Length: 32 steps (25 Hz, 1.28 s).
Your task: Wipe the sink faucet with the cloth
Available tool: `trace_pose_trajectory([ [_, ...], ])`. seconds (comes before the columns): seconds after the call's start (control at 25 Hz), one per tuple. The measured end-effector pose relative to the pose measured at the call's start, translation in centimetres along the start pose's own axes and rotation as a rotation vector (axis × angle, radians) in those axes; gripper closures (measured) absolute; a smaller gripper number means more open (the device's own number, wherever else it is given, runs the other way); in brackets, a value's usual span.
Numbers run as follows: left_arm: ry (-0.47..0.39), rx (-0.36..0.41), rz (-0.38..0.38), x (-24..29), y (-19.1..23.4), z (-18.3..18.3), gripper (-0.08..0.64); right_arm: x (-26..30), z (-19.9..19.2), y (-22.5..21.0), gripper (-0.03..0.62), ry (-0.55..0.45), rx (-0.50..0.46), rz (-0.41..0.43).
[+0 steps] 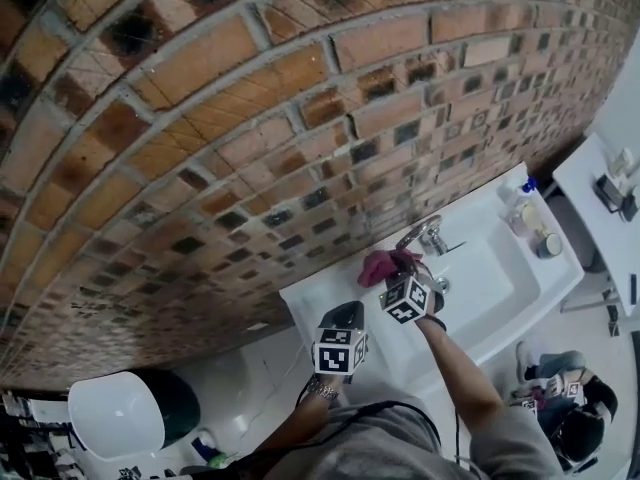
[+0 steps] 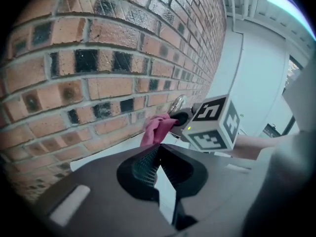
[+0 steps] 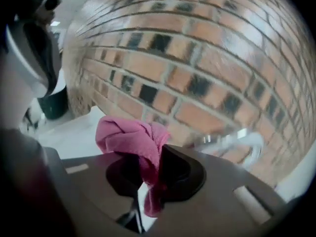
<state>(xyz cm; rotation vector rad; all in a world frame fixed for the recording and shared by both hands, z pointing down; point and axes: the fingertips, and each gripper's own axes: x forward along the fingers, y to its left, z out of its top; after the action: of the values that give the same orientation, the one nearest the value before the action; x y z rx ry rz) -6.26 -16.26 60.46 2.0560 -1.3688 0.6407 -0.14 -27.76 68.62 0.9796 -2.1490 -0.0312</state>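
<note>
Two grippers up: my right gripper [image 3: 149, 157] pinched the pink cloth [image 3: 127, 136], bunched just beside the chrome faucet [image 3: 232, 141] by the brick wall [image 3: 197, 58]; my left gripper [image 2: 159, 148] hung pressed together, empty, at the white sink [image 1: 500, 268] edge.

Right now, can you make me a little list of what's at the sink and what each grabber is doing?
place: white sink against a brick wall
faucet: silver, at the wall side of the sink
cloth: pink, bunched up, close beside the faucet; touching or not, cannot tell
right gripper: jaws closed on the cloth
left gripper: jaws together, nothing between them, nearer the person than the right gripper
</note>
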Motion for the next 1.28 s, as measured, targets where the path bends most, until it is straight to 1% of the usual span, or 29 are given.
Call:
trace_pose_trajectory([
  [0.04,0.001,-0.013,0.008,-0.2,0.5,-0.3,0.541,0.2,-2.1,-1.0,0.534,0.034,0.162,0.015],
  [0.08,0.006,-0.029,0.017,-0.4,1.0,-0.8,0.541,0.1,-3.9,-2.6,0.534,0.052,0.318,0.013],
  [0.12,0.014,-0.043,0.026,-0.5,1.4,-1.4,0.541,-0.4,-4.8,-4.3,0.534,0.04,0.442,0.005],
  [0.16,0.022,-0.054,0.032,-0.5,1.8,-1.9,0.541,-0.9,-4.8,-6.1,0.534,0.0,0.519,0.002],
  [0.2,0.029,-0.062,0.037,-0.4,2.2,-2.2,0.541,-1.4,-4.1,-7.7,0.534,-0.046,0.556,0.002],
  [0.24,0.033,-0.066,0.04,-0.2,2.5,-2.3,0.541,-1.6,-3.4,-8.9,0.534,-0.08,0.566,0.005],
  [0.32,0.03,-0.064,0.037,0.2,2.5,-1.9,0.541,-1.6,-2.1,-10.2,0.534,-0.111,0.592,0.021],
  [0.36,0.027,-0.058,0.031,0.4,2.2,-1.7,0.541,-1.6,-1.6,-10.6,0.534,-0.128,0.652,0.037],
  [0.4,0.023,-0.05,0.022,0.5,1.7,-1.3,0.541,-1.7,-1.3,-11.0,0.534,-0.157,0.763,0.061],
  [0.44,0.017,-0.041,0.012,0.6,1.2,-0.9,0.541,-1.7,-1.3,-11.7,0.534,-0.196,0.921,0.092],
  [0.56,0.008,-0.017,-0.009,0.8,0.0,-0.2,0.541,-1.7,-2.8,-13.6,0.534,-0.294,1.51,0.225],
  [0.6,0.008,-0.014,-0.011,0.7,-0.2,-0.2,0.541,-1.8,-3.3,-13.6,0.534,-0.311,1.671,0.268],
  [0.64,0.01,-0.016,-0.009,0.6,-0.2,-0.3,0.541,-1.9,-3.8,-13.5,0.534,-0.322,1.791,0.293],
  [0.68,0.013,-0.02,-0.006,0.5,0.0,-0.5,0.541,-2.1,-4.4,-13.4,0.534,-0.325,1.867,0.294],
  [0.72,0.015,-0.026,0.0,0.4,0.2,-0.7,0.541,-2.5,-5.1,-13.4,0.534,-0.322,1.902,0.268],
  [0.76,0.016,-0.034,0.008,0.2,0.5,-0.8,0.541,-3.0,-5.8,-13.8,0.534,-0.315,1.902,0.218],
  [0.8,0.015,-0.042,0.017,0.1,0.9,-0.9,0.541,-3.5,-6.6,-14.4,0.534,-0.308,1.871,0.149],
  [0.84,0.014,-0.051,0.027,-0.1,1.3,-1.0,0.541,-4.1,-7.4,-15.2,0.534,-0.304,1.819,0.068],
  [0.92,0.011,-0.069,0.046,-0.4,2.2,-1.2,0.541,-4.8,-8.4,-17.1,0.534,-0.303,1.679,-0.078],
  [1.0,0.01,-0.081,0.059,-0.5,2.9,-1.4,0.541,-4.0,-8.6,-18.5,0.534,-0.274,1.498,-0.169],
  [1.04,0.012,-0.083,0.062,-0.4,3.0,-1.5,0.541,-3.3,-8.6,-19.0,0.534,-0.244,1.387,-0.209],
  [1.12,0.015,-0.079,0.055,-0.2,2.7,-1.6,0.541,-1.8,-8.7,-19.3,0.537,-0.162,1.128,-0.278],
  [1.16,0.017,-0.072,0.048,-0.1,2.3,-1.6,0.541,-0.9,-9.3,-18.9,0.538,-0.094,1.004,-0.295],
  [1.2,0.018,-0.063,0.039,0.1,1.8,-1.5,0.541,0.0,-10.3,-18.1,0.54,-0.01,0.898,-0.286],
  [1.24,0.019,-0.054,0.03,0.2,1.3,-1.4,0.541,0.9,-11.2,-16.9,0.541,0.079,0.803,-0.238],
  [1.28,0.019,-0.043,0.02,0.4,0.8,-1.3,0.541,1.5,-11.8,-15.4,0.541,0.157,0.709,-0.167],
])
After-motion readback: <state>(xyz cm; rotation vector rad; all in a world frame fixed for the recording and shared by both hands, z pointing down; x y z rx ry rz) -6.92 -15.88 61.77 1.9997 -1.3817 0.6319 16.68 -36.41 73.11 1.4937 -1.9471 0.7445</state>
